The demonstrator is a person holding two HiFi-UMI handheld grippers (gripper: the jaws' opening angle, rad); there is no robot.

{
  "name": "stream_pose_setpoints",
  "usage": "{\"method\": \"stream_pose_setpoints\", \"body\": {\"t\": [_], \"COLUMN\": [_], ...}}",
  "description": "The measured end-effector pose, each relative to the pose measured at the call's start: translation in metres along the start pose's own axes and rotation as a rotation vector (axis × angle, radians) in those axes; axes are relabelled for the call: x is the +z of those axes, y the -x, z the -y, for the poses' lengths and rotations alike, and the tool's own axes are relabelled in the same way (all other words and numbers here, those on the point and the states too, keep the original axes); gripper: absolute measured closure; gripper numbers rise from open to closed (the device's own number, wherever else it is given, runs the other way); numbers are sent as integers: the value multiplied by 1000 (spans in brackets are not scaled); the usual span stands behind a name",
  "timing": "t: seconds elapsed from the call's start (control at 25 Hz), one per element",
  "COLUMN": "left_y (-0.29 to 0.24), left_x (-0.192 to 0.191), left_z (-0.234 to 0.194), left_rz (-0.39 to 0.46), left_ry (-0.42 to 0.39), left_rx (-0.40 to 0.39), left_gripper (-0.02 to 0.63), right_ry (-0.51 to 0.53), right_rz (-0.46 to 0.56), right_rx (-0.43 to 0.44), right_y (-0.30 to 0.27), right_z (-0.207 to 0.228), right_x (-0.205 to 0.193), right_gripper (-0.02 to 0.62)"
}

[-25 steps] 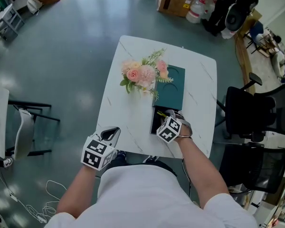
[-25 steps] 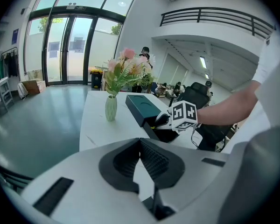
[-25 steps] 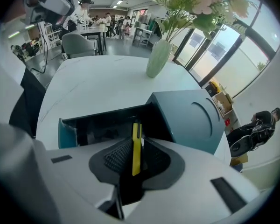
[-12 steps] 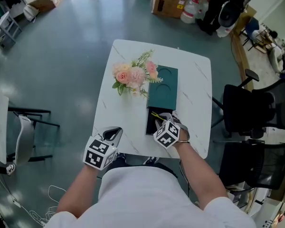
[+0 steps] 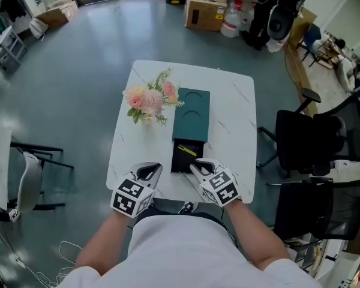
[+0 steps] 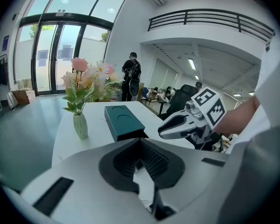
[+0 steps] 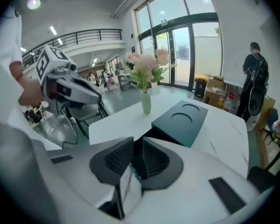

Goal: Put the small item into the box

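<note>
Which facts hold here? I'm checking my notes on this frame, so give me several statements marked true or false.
1. The drawer of the green box stands open. True.
2. The right gripper holds the yellow item. False: its jaws, which have just been closing, are apart and empty; the item lies in the drawer.
3. In the head view, the vase of flowers stands left of the box. True.
4. The left gripper rests on the box. False: it is left of the drawer, apart from it.
</note>
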State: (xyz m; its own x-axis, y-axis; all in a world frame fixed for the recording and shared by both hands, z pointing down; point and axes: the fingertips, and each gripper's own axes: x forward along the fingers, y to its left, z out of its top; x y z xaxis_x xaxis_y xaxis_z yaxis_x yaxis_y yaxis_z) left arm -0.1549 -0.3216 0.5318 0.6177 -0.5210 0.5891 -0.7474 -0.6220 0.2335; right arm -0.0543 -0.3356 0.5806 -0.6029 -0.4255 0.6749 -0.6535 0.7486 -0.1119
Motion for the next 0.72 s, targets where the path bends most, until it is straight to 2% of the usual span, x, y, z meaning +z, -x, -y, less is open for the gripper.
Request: {"method": "stream_pose_setpoints", "body": {"t": [0.2,0.48,0.72], "left_y": [-5,7,26], "left_x": [-3,-27,-24], "left_z": [30,66,72], "left_rz": [14,0,26], "left_ry": [10,21,24], "left_rx": [24,64,51], "left_gripper": [594,594,594], "right_ry": [-109,-191,-197], "right_rz": [123,148,191], "right_rx": [51,139,110], "right_y": [44,66,81], "right_z": [-14,-27,-39], "right_x": [-9,-48,-42], "right_gripper": [559,580,580]}}
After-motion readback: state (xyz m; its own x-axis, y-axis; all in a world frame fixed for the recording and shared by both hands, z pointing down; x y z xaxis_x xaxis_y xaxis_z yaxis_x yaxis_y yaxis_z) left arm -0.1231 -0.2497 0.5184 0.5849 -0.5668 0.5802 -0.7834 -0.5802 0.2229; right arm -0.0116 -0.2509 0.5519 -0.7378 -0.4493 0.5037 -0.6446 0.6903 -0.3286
